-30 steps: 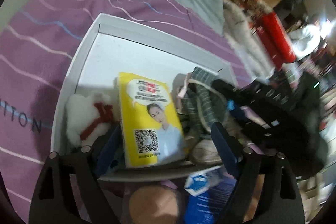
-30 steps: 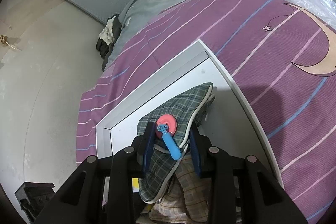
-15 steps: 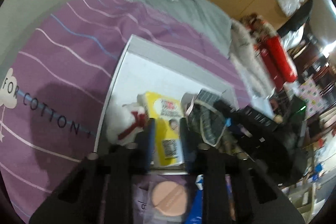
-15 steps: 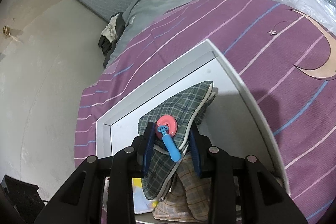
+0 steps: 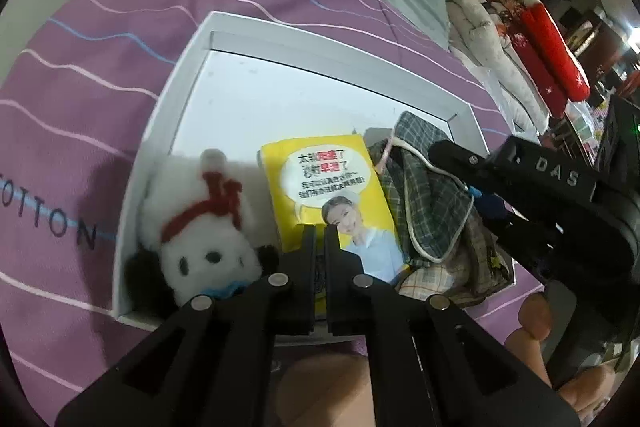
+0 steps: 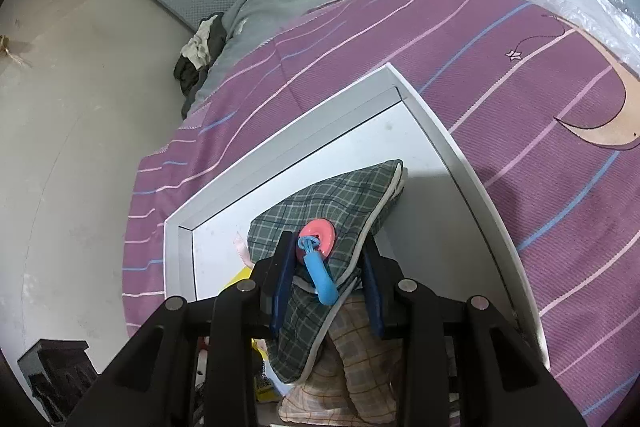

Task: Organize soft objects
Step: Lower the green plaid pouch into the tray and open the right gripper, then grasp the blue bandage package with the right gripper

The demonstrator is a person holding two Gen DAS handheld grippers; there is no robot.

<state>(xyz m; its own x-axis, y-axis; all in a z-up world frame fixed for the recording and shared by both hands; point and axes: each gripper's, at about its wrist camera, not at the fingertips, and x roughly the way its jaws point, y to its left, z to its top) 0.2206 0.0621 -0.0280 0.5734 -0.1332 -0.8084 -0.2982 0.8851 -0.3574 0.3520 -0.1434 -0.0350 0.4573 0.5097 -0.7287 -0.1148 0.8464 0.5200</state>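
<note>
my left gripper [image 5: 319,233], wide a second ago, now has fingers shut empty over the yellow packet [image 5: 332,203] in the white tray [image 5: 168,115]; my right gripper [image 6: 328,259] still clamps the plaid pouch [image 6: 332,203] there.

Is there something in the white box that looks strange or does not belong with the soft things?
Yes. In the white box, a flat yellow printed packet lies between the white plush toy and the green plaid pouch. It looks like glossy packaging, not a fabric item, so it stands out among the soft things.
</note>
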